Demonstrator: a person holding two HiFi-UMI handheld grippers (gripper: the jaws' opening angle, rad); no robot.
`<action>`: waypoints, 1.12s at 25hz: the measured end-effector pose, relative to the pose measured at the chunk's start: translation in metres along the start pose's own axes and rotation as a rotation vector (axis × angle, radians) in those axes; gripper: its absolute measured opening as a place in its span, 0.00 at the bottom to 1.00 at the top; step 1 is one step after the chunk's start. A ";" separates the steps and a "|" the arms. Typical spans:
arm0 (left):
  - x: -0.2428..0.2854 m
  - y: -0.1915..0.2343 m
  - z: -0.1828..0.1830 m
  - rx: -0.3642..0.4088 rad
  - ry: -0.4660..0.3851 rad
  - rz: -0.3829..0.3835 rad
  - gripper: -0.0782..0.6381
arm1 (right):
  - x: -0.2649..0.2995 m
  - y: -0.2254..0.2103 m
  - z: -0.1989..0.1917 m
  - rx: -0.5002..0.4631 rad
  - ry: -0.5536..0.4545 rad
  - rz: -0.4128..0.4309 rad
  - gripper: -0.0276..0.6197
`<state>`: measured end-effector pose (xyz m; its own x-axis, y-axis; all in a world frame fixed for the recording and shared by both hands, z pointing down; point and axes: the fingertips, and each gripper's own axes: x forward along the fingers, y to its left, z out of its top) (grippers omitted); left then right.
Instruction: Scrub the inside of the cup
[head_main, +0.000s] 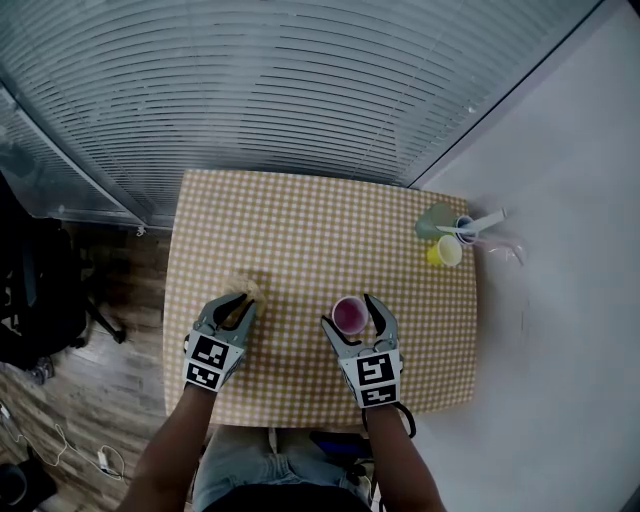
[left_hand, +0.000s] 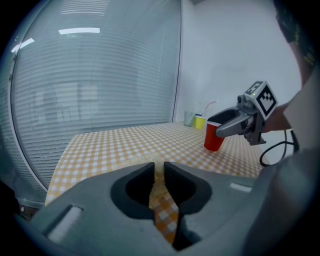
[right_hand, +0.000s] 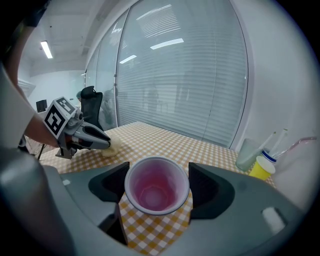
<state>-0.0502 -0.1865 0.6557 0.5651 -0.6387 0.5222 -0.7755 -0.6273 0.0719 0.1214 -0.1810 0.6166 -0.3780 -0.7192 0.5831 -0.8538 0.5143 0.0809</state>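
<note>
Standing upright on the checked table, the cup has its long axis vertical, mouth up and base on the cloth. Red outside in the left gripper view, pink inside with a pale rim; nothing shows inside it. It sits toward the near edge of the table, a little right of centre in the head view.

Right gripper: jaws one on each side of the cup, both against its wall just under the rim. It is clasping the cup (the cup looks level, not tipped).

Left gripper: jaws drawn almost together, only a narrow slit between them. A pale, soft-looking sponge fills the top of that slit and is pinched at the fingertips. The right gripper view shows the same, the tips closed onto a pale lump low on the cloth. What kind of pad it is cannot be told.

The two grippers lie side by side, well apart, both pointing away from the person and angled down. Sponge and cup do not touch.

Far right corner of the table: a translucent green cup, a small yellow cup and, between them, a cup holding straws, close together and well clear of the red cup. Slatted blinds stand beyond the far edge.
</note>
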 end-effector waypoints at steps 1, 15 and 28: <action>0.000 0.000 0.000 -0.002 0.001 -0.004 0.19 | 0.000 0.000 0.001 -0.001 -0.003 0.000 0.63; -0.016 -0.003 0.018 -0.005 -0.045 -0.022 0.13 | -0.006 0.004 0.015 -0.004 -0.035 0.013 0.63; -0.043 -0.006 0.069 0.030 -0.145 -0.016 0.13 | -0.034 -0.001 0.056 -0.009 -0.146 0.007 0.62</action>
<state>-0.0507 -0.1861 0.5746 0.6134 -0.6851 0.3928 -0.7587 -0.6494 0.0522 0.1149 -0.1826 0.5512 -0.4323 -0.7759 0.4595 -0.8482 0.5228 0.0848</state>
